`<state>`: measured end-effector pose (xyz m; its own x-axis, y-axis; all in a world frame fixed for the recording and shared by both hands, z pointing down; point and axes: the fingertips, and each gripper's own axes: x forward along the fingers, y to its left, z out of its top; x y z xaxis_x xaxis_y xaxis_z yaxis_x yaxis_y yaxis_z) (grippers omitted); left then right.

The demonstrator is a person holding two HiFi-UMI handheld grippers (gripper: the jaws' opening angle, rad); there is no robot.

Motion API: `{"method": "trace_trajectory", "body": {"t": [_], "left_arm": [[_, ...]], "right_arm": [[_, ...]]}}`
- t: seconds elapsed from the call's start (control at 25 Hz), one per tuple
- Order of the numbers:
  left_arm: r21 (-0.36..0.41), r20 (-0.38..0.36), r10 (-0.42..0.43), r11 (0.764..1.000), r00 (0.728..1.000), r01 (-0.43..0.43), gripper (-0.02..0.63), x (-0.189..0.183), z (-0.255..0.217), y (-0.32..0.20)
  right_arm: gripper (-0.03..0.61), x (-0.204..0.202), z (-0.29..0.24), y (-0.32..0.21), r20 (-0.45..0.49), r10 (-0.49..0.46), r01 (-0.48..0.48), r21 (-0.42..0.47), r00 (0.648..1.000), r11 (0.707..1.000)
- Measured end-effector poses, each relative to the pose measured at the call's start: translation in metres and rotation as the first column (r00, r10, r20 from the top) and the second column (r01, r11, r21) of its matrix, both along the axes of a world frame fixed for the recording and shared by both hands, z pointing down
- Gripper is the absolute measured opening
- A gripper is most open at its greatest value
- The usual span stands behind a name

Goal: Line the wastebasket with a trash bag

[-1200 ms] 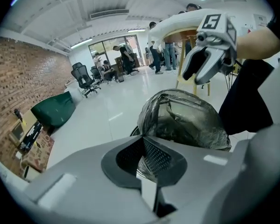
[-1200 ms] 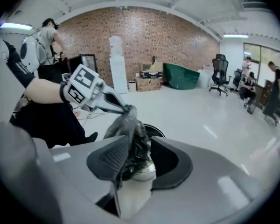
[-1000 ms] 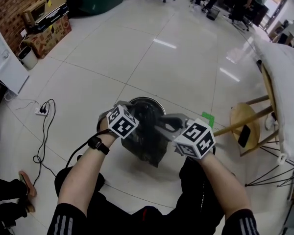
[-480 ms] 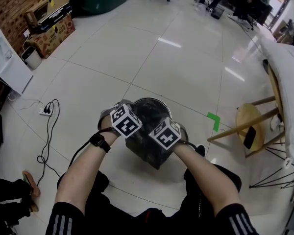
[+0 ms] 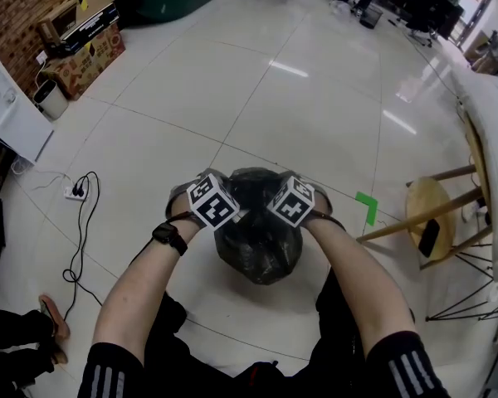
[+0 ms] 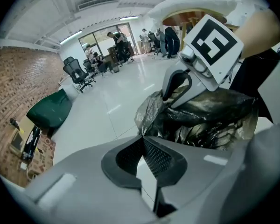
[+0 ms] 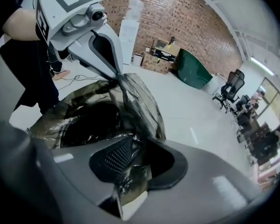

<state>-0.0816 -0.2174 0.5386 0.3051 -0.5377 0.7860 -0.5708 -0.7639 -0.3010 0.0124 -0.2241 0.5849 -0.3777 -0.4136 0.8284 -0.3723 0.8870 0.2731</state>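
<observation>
Left gripper (image 6: 141, 137): jaws pinched on bag (image 5: 259, 243) edge.
Right gripper (image 7: 129, 149): jaws clamped on bag film.
Bag: black, on floor (image 5: 315, 98).

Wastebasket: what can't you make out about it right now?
Wastebasket: head view, entirely covered by the trash bag.
Bag's bottom: right gripper view, inside too dark to judge depth.
Bag's mouth: head view, behind the cubes of the left tool and right tool.

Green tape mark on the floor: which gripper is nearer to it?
Right. The right gripper, shut on the black trash bag, is just left of the green tape mark in the head view; the left gripper grips the bag farther left.
</observation>
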Motion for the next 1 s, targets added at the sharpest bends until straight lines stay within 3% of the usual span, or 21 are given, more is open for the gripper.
{"method": "trace_trajectory", "body": {"t": [0.2,0.32,0.44,0.76,0.92,1.0], "left_arm": [[-0.047,0.001,-0.024,0.999,1.0,0.024,0.001,-0.011,0.03,-0.016],[-0.079,0.002,-0.037,0.996,0.999,0.037,0.001,-0.016,0.049,-0.023],[-0.108,0.004,-0.036,0.993,0.999,0.037,0.001,-0.015,0.065,-0.024],[-0.115,-0.016,-0.037,0.993,0.999,0.035,0.001,-0.007,0.066,-0.025],[-0.106,-0.044,-0.052,0.993,0.998,0.047,0.001,-0.009,0.054,-0.028],[-0.096,-0.062,-0.064,0.994,0.996,0.058,0.001,-0.013,0.044,-0.03]], "right_arm": [[0.095,0.002,0.015,-0.027,-0.027,-0.063,0.064,0.019,0.998,0.998],[0.091,0.005,0.034,-0.032,-0.058,-0.14,0.14,0.0,0.988,0.99],[0.091,0.013,0.049,-0.033,-0.055,-0.156,0.154,-0.03,0.986,0.988],[0.167,0.01,-0.008,-0.02,0.138,-0.168,0.172,-0.019,0.976,0.985],[0.161,0.005,-0.067,-0.008,0.231,-0.122,0.132,-0.026,0.965,0.991],[0.116,-0.011,-0.081,0.008,0.273,-0.077,0.111,-0.111,0.959,0.988]]}}
